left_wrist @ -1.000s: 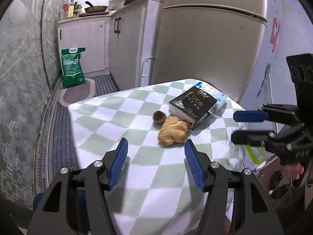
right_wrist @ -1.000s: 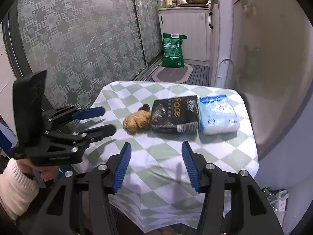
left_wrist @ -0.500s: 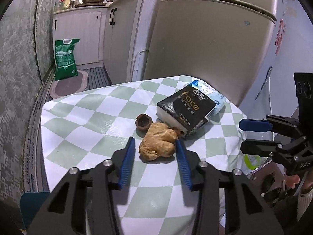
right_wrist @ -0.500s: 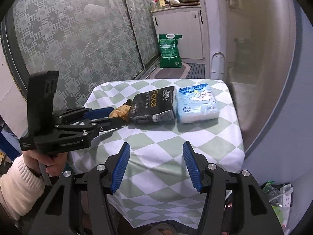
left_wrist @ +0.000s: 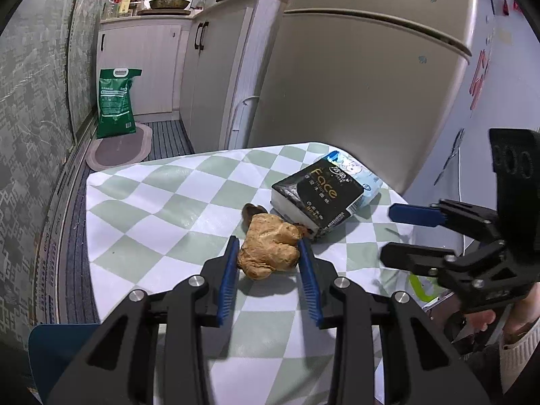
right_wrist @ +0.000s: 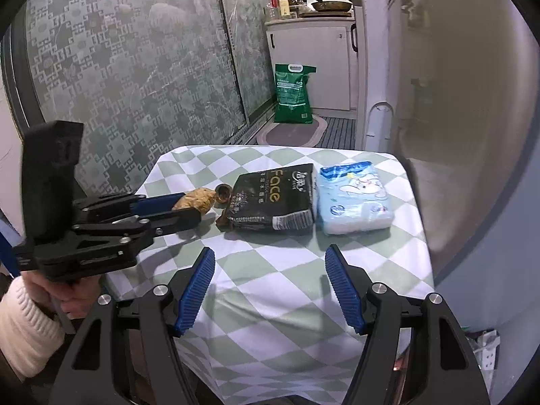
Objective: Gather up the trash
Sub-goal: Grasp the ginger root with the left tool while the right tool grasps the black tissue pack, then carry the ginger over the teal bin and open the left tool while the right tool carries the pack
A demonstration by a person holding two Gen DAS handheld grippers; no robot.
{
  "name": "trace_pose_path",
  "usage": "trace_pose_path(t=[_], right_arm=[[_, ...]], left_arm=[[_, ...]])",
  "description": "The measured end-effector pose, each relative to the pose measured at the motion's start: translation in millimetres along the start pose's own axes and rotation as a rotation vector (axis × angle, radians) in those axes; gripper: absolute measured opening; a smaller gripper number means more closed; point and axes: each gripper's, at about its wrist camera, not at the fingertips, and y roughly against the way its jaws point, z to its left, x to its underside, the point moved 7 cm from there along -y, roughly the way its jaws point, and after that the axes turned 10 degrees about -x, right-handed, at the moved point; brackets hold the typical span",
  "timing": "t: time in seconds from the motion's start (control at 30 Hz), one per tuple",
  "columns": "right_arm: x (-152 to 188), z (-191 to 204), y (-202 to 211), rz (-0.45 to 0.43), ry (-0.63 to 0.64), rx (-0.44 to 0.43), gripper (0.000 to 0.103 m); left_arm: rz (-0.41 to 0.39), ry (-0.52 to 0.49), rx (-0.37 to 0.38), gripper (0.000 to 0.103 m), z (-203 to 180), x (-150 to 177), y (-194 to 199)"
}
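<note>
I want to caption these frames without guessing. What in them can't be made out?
- Brown shell: left wrist view, mostly behind the crumpled brown lump.
- Light blue pack: left wrist view, largely covered by the black Face pack.
- Pack small print: too small, both views.
- Floor items: right wrist view, cut by the table and a finger.

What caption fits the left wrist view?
Left claw closing around a crumpled brown paper wad on the checkered tablecloth, beside a black tissue pack.
</note>
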Motion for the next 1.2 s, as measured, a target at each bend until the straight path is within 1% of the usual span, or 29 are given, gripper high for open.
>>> trace_pose_path(t=[0.1,0.2,0.37,0.47,0.6,0.97,1.03,1.07,1.2], right_arm=[[-2.6,2.0,-9.6,0.009,0.012,0.010,0.069],[-5.8,-0.6,-21.3,0.016,0.014,0.049,0.073],[-9.1,-0.8,-35.6,0.021,0.000,0.069,0.075],[-11.5,1.3,-41.0,0.025,0.019,0.101,0.077],[-17.0,-0.1,-46.0,0.026,0.041,0.155,0.077],[-26.5,-3.1,-66.4,0.050,0.058,0.182,0.079],[-27.9,-3.3,-68.4,0.047,0.057,0.189,0.079],[-28.9,-3.1,-68.8,0.046,0.055,0.194,0.071],[-32.5,0.8,-65.9,0.052,0.063,0.215,0.068]], left_arm=[[-0.003,0.011,0.002,0.038,3.6,1.6,5.2],[-0.012,0.013,0.004,0.038,7.4,2.1,11.4],[-0.020,0.032,0.015,0.038,18.0,2.4,21.0],[-0.024,0.035,0.019,0.038,22.8,2.6,26.3],[-0.033,0.044,0.028,0.038,29.5,2.8,32.8],[-0.038,0.055,0.034,0.038,43.4,6.8,43.4],[-0.041,0.060,0.032,0.038,47.2,7.5,46.0],[-0.043,0.062,0.033,0.038,48.9,7.7,47.2],[-0.046,0.066,0.036,0.037,53.0,9.5,50.3]])
